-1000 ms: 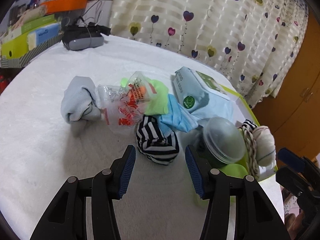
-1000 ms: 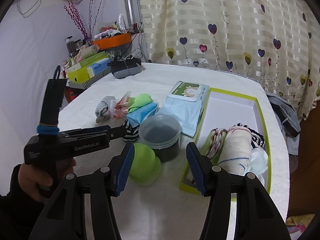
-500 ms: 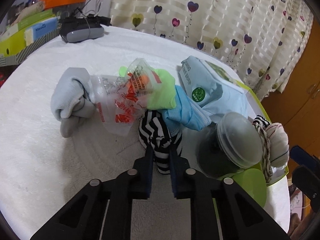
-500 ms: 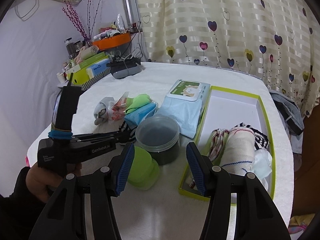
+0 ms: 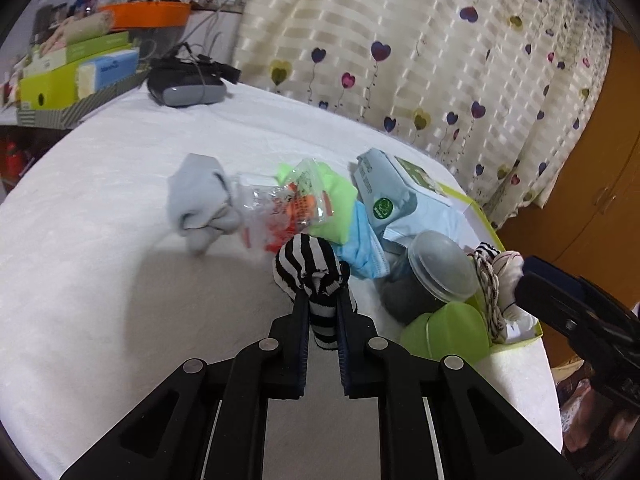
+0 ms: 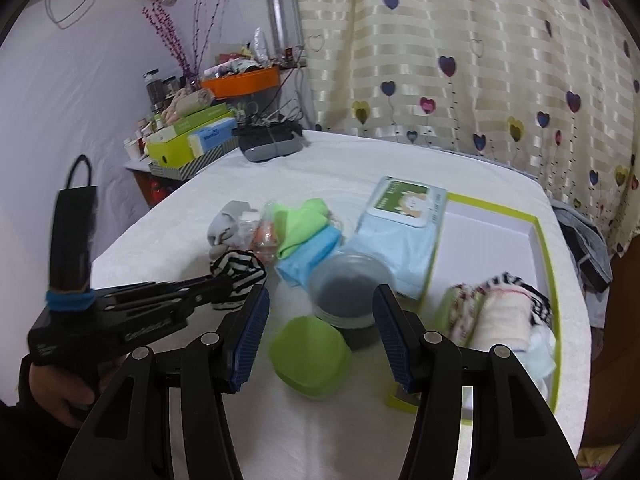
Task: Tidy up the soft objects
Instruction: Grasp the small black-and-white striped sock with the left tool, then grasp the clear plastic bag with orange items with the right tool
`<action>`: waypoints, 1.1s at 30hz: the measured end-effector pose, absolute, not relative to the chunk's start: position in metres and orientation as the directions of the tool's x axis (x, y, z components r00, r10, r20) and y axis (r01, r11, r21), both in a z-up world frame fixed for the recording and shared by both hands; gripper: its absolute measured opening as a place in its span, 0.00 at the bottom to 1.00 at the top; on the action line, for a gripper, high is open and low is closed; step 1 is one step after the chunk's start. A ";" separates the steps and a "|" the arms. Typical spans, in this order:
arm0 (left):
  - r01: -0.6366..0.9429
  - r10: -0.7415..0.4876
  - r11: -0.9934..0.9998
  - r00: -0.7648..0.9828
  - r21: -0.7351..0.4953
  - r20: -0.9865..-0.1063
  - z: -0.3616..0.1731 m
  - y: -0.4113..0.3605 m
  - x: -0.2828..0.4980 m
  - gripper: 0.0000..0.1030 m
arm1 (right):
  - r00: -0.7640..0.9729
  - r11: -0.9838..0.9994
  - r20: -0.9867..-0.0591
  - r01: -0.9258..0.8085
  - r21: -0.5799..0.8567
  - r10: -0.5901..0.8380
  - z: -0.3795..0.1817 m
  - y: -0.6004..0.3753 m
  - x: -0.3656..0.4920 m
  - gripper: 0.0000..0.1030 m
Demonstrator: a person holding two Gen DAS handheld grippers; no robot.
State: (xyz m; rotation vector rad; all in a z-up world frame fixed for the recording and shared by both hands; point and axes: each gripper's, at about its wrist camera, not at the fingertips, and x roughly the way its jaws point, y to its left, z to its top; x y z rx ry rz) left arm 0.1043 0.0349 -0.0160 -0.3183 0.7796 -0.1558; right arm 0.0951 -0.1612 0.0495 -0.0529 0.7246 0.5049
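Left gripper (image 5: 323, 312) is pinched tight on the black-and-white striped sock (image 5: 310, 264), which sits raised off the white tablecloth (image 5: 100, 280) beside the blue cloth (image 5: 362, 246). Right gripper (image 6: 320, 328) stands spread wide and holding nothing, over the green lid (image 6: 308, 354) near the yellow-rimmed box (image 6: 544, 240).

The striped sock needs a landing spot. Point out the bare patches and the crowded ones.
The far half of the green-edged box is bare white, beyond the rolled cloths. The tablecloth is bare left of the grey sock. It is crowded from that sock to the wipes pack and round tub.
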 end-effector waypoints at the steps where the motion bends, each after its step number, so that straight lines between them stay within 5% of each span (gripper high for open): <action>1: 0.019 -0.254 0.940 0.706 -0.341 -0.661 -0.015 0.038 0.102 0.11 | 0.632 0.876 -0.647 -0.468 0.120 0.427 0.050 -0.157 0.096 0.53; 9: -0.009 -0.243 0.931 0.733 -0.366 -0.636 -0.012 0.067 0.087 0.11 | 0.582 0.835 -0.672 -0.542 0.101 0.459 0.050 -0.110 0.120 0.53; 26: -0.056 -0.236 0.909 0.748 -0.413 -0.620 -0.022 0.112 0.084 0.11 | 0.474 0.853 -0.828 -0.522 0.010 0.301 0.003 -0.034 0.196 0.53; 27: -0.057 -0.238 0.908 0.747 -0.416 -0.620 -0.023 0.113 0.084 0.11 | 0.475 0.851 -0.829 -0.525 0.003 0.296 0.002 -0.033 0.196 0.52; 29: -0.057 -0.240 0.906 0.747 -0.420 -0.620 -0.023 0.114 0.085 0.11 | 0.471 0.849 -0.830 -0.528 0.008 0.300 0.000 -0.032 0.197 0.31; 33: -0.053 -0.240 0.907 0.750 -0.418 -0.616 -0.023 0.114 0.084 0.11 | 0.487 0.846 -0.814 -0.533 0.009 0.316 0.005 -0.033 0.191 0.27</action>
